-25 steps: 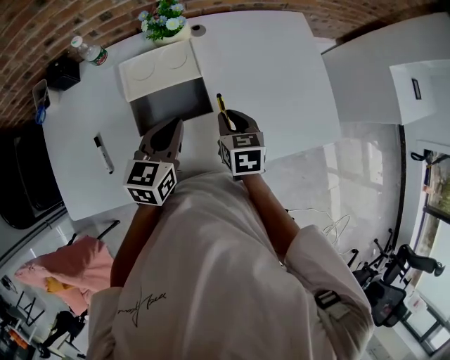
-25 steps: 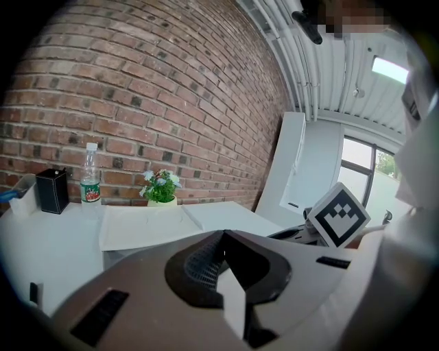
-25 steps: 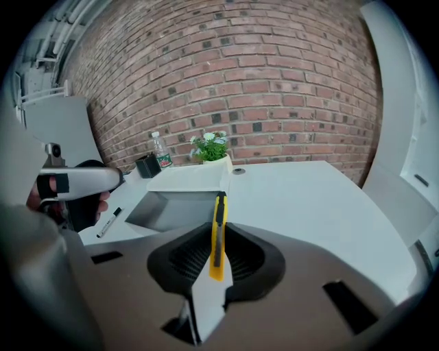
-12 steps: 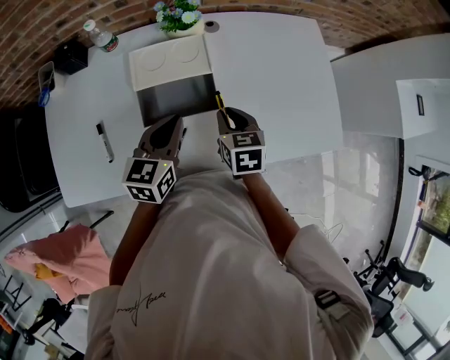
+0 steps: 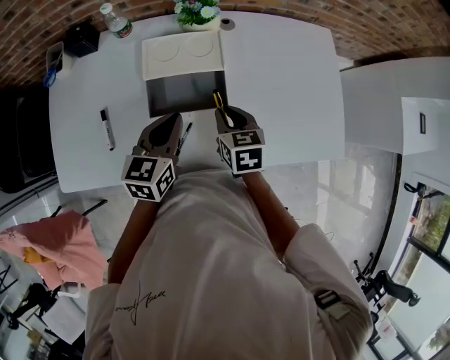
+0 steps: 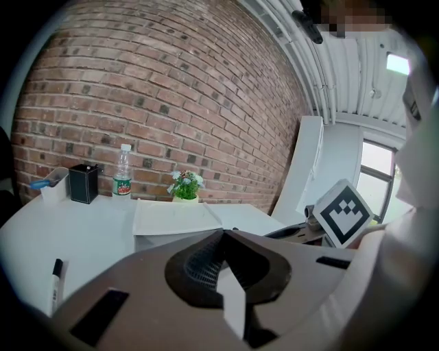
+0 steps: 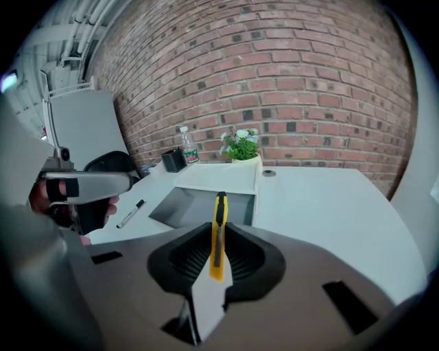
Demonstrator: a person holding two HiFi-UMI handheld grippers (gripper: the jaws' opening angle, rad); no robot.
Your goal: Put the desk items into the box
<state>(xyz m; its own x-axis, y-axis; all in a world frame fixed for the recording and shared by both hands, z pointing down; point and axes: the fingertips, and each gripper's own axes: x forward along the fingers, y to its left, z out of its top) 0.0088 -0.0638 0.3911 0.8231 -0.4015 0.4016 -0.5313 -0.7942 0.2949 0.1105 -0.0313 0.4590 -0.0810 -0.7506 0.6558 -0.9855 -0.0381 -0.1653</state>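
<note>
The white box (image 5: pixel 184 91) stands open on the white desk, its dark inside showing and its lid (image 5: pixel 184 55) folded back. My right gripper (image 5: pixel 228 116) is shut on a yellow utility knife (image 5: pixel 219 102), whose tip reaches over the box's near right corner. The knife (image 7: pixel 218 233) stands up between the right gripper (image 7: pixel 218 259) jaws, with the box (image 7: pixel 199 206) just beyond. My left gripper (image 5: pixel 177 125) is shut at the box's near edge, and the left gripper (image 6: pixel 223 236) shows nothing between its jaws. A black marker (image 5: pixel 107 129) lies on the desk to the left.
A water bottle (image 5: pixel 116 20), a black holder (image 5: pixel 81 39) and a potted plant (image 5: pixel 199 13) line the desk's far edge by the brick wall. A clear cup (image 5: pixel 53 60) sits at the far left. A second white table (image 5: pixel 394 91) stands to the right.
Both grippers have moved forward towards the box. The knife's tip was beside the box's right side and is now over its near right corner.
</note>
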